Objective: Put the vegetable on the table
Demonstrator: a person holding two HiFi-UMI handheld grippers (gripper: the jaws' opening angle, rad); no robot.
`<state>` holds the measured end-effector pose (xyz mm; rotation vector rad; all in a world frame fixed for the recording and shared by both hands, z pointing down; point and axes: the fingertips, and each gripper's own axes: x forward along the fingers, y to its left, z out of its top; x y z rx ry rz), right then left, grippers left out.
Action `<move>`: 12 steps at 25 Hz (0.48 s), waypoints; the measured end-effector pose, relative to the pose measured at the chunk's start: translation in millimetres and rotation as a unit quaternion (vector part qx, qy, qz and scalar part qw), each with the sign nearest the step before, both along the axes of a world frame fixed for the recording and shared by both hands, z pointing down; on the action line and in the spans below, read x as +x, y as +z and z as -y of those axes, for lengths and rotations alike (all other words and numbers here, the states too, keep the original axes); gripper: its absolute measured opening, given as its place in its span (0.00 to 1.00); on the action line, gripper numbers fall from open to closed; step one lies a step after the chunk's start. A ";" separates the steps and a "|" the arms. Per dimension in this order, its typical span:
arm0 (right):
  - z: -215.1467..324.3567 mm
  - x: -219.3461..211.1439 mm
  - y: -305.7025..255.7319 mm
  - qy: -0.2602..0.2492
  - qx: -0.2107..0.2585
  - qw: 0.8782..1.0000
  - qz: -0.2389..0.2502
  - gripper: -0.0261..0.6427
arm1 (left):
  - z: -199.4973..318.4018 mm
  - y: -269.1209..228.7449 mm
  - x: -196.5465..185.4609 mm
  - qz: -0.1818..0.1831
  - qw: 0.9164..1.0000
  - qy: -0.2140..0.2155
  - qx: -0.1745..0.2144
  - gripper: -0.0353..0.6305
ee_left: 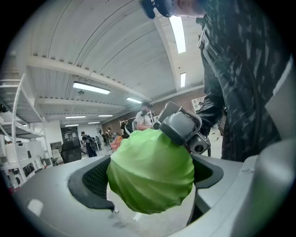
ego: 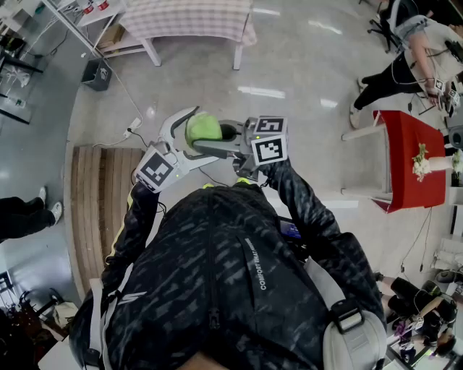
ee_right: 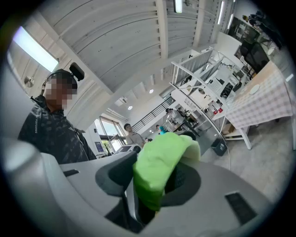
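The left gripper [ee_left: 152,164] has its jaws spread very wide around a round, smooth, light-green cabbage [ee_left: 150,178]. The cabbage fills the gap and lies against the black ribbed pads [ee_left: 90,178] on both sides. The right gripper [ee_right: 155,173] comes in from the opposite side with its jaws partly closed. They are clamped on a narrower edge of the same cabbage, where a pale whitish patch shows beside the green. In the left gripper view the grey tip of the right gripper sits on the cabbage's upper right.

In the head view both grippers meet in front of the person's chest and the cabbage is held up between them above the glossy grey floor [ego: 289,65], resting on no surface. The two marker cubes [ego: 269,141] sit close together just right of it. A white-legged table with a checked cloth [ego: 188,18] stands well ahead across the floor. A red-topped table [ego: 409,155] is off to the right, and a low wooden platform [ego: 98,195] lies to the left.
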<state>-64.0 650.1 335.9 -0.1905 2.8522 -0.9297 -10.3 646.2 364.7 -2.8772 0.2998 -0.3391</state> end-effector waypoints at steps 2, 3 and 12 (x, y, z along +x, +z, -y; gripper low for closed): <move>0.6 -2.1 -0.7 0.001 0.000 1.000 0.000 0.27 | 0.6 -2.2 -1.7 -0.004 1.000 -0.001 -0.002 0.80; 1.4 -3.3 -0.9 0.002 0.000 1.000 -0.001 0.27 | 1.3 -2.8 -2.6 -0.005 1.000 -0.001 -0.002 0.80; 3.0 -9.4 1.9 0.001 -0.006 1.000 -0.003 0.27 | 2.8 -0.7 -8.9 -0.012 1.000 -0.005 -0.011 0.80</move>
